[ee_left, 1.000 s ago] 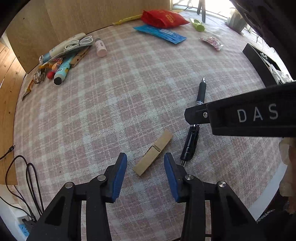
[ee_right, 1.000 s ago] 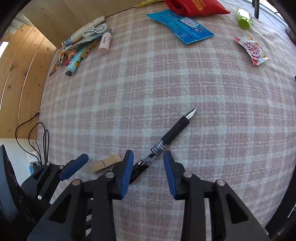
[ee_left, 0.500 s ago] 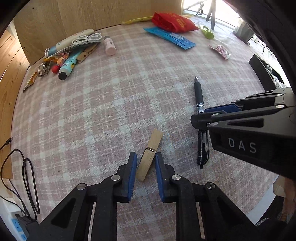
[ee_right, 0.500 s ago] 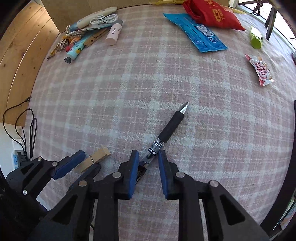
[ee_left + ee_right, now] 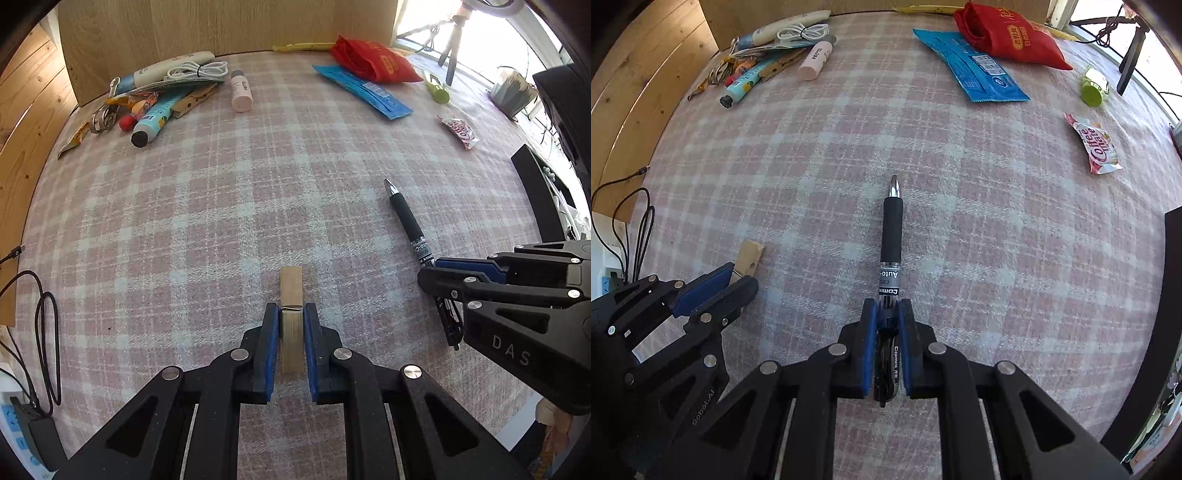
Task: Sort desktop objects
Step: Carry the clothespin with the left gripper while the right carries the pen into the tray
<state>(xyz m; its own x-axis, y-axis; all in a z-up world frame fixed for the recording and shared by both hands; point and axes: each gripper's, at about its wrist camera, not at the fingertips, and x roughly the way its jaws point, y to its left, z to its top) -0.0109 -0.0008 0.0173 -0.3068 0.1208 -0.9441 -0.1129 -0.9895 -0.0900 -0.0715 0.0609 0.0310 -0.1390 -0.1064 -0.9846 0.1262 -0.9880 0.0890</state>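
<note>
From the left wrist, the left tongs point(image 5: 290, 325) have just been closing and now pinch a wooden clothespin point(image 5: 291, 295) between their blue pads; the peg lies flat on the checked cloth of the table point(image 5: 229, 221), its far end sticking out past the fingertips. To the right, the right tongs point(image 5: 443, 275) grip a black pen point(image 5: 406, 218) whose silver tip points away across the table. A heap of small things point(image 5: 162, 96) sits at the far left, and a blue packet point(image 5: 364, 92) and a red bag point(image 5: 373, 61) at the far right.

From the right wrist, the right tongs point(image 5: 886, 325) have also just been closing and are clamped on the pen point(image 5: 892, 229) at its clip end, the barrel lying on the cloth. At the left the left tongs point(image 5: 733, 278) hold the clothespin point(image 5: 750, 258). A coffee sachet point(image 5: 1095, 147) and a green bottle point(image 5: 1093, 86) lie well apart at the right.
</note>
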